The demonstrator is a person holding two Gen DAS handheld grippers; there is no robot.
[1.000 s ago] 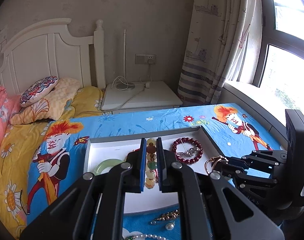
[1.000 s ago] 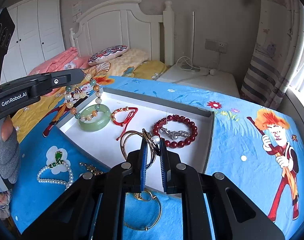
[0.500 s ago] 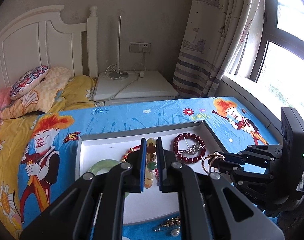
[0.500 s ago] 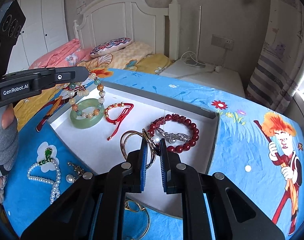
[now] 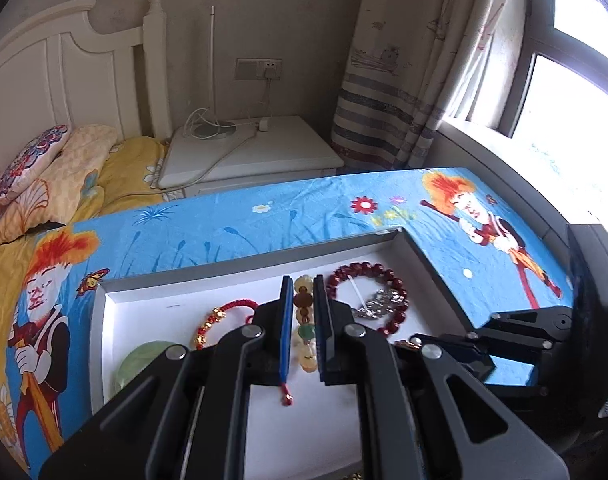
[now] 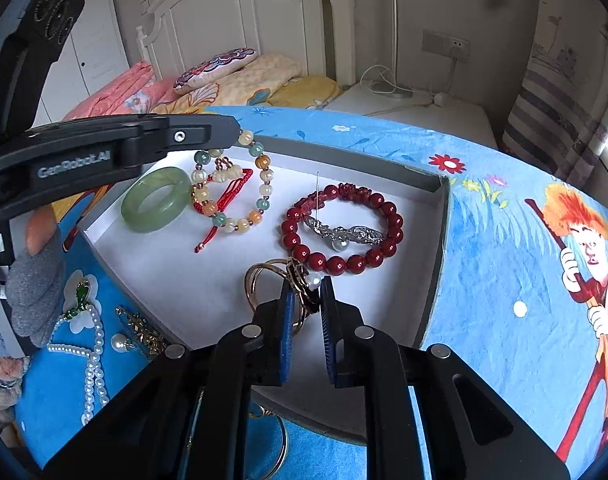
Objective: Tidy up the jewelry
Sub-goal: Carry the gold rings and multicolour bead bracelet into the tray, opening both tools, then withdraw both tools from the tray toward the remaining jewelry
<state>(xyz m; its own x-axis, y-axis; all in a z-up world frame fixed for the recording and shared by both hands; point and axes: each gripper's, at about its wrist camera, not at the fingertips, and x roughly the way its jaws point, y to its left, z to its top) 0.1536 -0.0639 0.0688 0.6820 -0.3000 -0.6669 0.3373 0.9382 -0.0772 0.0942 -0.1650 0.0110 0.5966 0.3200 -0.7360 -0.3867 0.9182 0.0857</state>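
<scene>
A white tray [image 6: 384,300] with grey walls sits on the blue cartoon cloth. In it lie a green jade bangle [image 6: 156,199], a red cord bracelet [image 6: 220,216], a dark red bead bracelet [image 6: 344,232] and a silver piece [image 6: 344,234]. My left gripper [image 5: 303,300] is shut on a multicoloured bead bracelet [image 6: 232,184], which hangs over the tray near the bangle. My right gripper [image 6: 306,292] is shut on gold rings with a pearl [image 6: 280,280], low over the tray's front part.
Outside the tray on the cloth lie a pearl necklace with a green pendant [image 6: 90,344], a gold brooch with a pearl [image 6: 138,334] and a gold bangle [image 6: 280,452]. A white nightstand [image 5: 248,156], a bed and curtains stand behind.
The left gripper has carried the bead bracelet further over the tray, toward the red cord bracelet. The right gripper has moved forward with the gold rings, closer to the red bead bracelet.
</scene>
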